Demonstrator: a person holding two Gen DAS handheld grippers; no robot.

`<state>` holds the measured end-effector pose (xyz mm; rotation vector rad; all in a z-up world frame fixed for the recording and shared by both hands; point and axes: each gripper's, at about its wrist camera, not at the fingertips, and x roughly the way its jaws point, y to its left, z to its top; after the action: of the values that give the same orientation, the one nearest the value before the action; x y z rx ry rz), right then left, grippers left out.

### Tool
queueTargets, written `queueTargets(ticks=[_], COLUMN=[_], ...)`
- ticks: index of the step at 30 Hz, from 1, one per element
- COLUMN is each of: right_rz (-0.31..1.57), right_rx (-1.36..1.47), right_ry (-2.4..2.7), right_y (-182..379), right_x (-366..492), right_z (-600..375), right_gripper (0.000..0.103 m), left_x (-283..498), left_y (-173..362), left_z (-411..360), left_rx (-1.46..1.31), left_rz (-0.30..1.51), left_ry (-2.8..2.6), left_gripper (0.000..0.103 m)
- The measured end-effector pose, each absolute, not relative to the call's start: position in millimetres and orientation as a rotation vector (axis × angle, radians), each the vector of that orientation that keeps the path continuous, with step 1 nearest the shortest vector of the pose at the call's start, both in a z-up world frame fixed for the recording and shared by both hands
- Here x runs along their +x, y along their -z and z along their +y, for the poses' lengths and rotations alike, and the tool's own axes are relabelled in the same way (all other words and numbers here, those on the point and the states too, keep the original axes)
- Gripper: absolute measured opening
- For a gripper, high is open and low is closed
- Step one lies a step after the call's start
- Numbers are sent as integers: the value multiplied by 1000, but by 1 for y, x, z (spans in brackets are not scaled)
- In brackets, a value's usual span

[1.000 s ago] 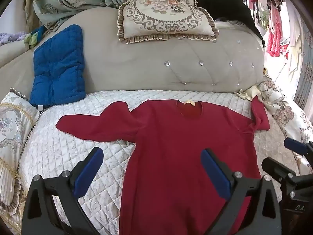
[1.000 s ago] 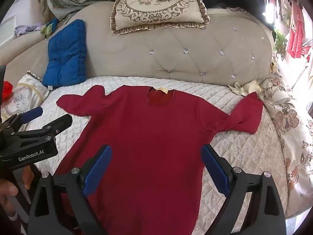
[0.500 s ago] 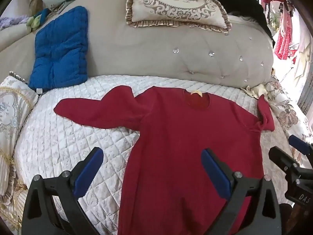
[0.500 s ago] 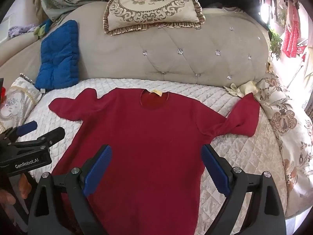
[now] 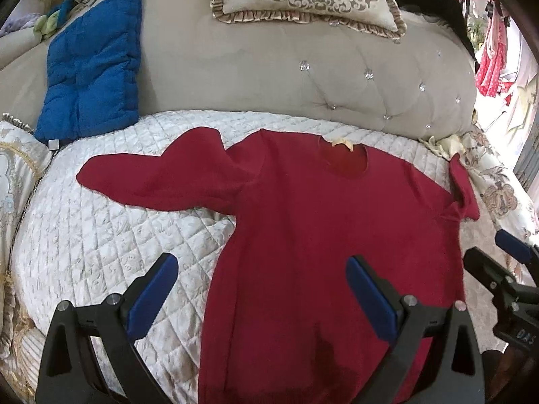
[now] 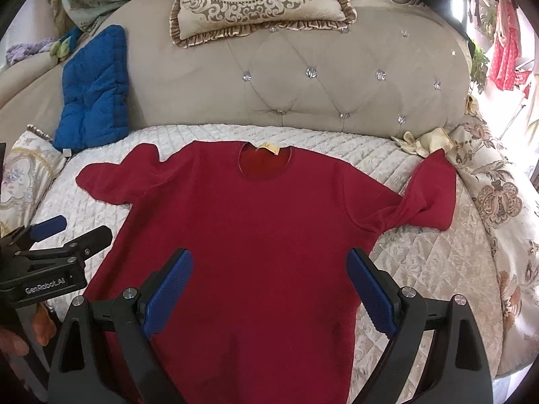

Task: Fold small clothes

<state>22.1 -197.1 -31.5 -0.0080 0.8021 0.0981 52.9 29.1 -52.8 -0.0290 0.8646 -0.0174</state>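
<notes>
Two sets of tongs hang over a bed with nothing between their blue pads. The left tongs (image 5: 261,298) stand wide apart above the left edge of the dark red long-sleeved knit sweater (image 5: 323,242), one pad over the white quilted bedspread (image 5: 101,242), the other over the sweater's body. The right tongs (image 6: 269,291) are spread just as wide above the middle of the sweater (image 6: 256,235); whether any pad touches the fabric cannot be told.

The sweater lies flat, neck toward the grey button-tufted headboard (image 6: 337,87), a small yellow label (image 6: 268,149) showing inside the collar. Its left sleeve (image 5: 151,181) stretches out over the bedspread with a bump at the shoulder. Its right sleeve (image 6: 427,195) is twisted and bunched near a floral pillow (image 6: 495,195), so the cuff is hard to make out. The hem is cut off at the bottom of both views, hidden behind the tongs' black frames.

A blue quilted cushion (image 5: 91,67) leans against the headboard at the left, and a beige ruffled brocade pillow (image 6: 259,3) sits on top, its upper part out of frame. In the right wrist view, fingertips (image 6: 43,326) show below the left tongs' body, mostly hidden.
</notes>
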Motion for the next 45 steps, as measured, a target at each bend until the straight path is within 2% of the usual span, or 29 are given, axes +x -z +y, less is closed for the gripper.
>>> queueTargets(ticks=[26,45], right_rz=[922,938], right_rx=[24,36], right_ry=[-98,-95], right_y=[95,98], right_x=[84,82], right_z=[-187,-189], right_gripper=[75,75], left_x=[129,123], left_y=[148,159], left_z=[32,34], left_rx=[2,-26], left_rz=[988,948], left_ry=[-14,-14], left_gripper=[101,103])
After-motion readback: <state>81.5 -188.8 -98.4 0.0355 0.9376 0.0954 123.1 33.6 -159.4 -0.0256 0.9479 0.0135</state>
